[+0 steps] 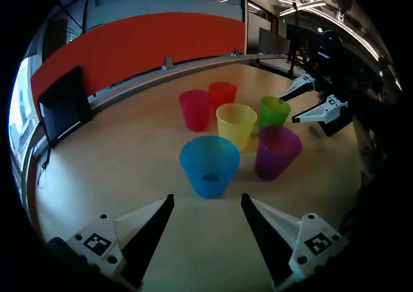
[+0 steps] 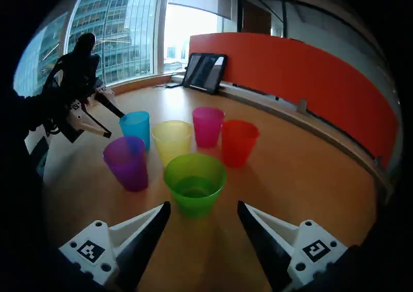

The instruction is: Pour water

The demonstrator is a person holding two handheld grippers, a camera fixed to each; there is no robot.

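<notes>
Several plastic cups stand grouped on a wooden table. In the left gripper view my left gripper is open just short of the blue cup, which has some water in its bottom. Behind it stand the purple cup, yellow cup, pink cup, red cup and green cup. In the right gripper view my right gripper is open just before the green cup, which holds a little water. The right gripper also appears far right, open, beside the green cup.
A dark screen leans against the orange wall at the table's back edge. The left gripper and the hand holding it show at the left of the right gripper view. Windows lie beyond.
</notes>
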